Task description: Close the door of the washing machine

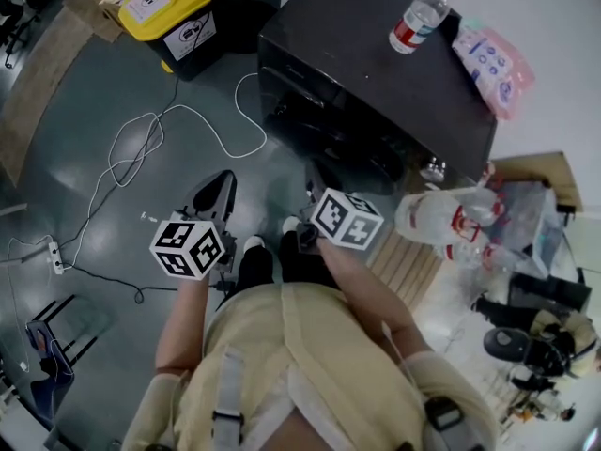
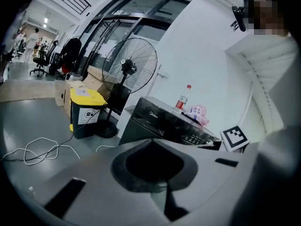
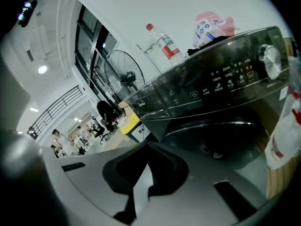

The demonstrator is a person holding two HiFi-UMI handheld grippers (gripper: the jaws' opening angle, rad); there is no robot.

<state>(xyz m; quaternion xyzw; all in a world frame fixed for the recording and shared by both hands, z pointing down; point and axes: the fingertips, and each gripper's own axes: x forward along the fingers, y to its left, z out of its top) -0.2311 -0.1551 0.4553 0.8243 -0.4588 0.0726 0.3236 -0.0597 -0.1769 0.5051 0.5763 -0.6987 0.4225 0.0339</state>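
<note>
black glossy washing machine, dark round door; left gripper and right gripper both closed, empty.

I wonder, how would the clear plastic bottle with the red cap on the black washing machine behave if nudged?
The clear plastic bottle stands upright, tall and narrow, so it would probably tip easily. Being round, it would likely roll on the flat top of the black washing machine once down. Thin plastic: likely dents, not shatters.
</note>
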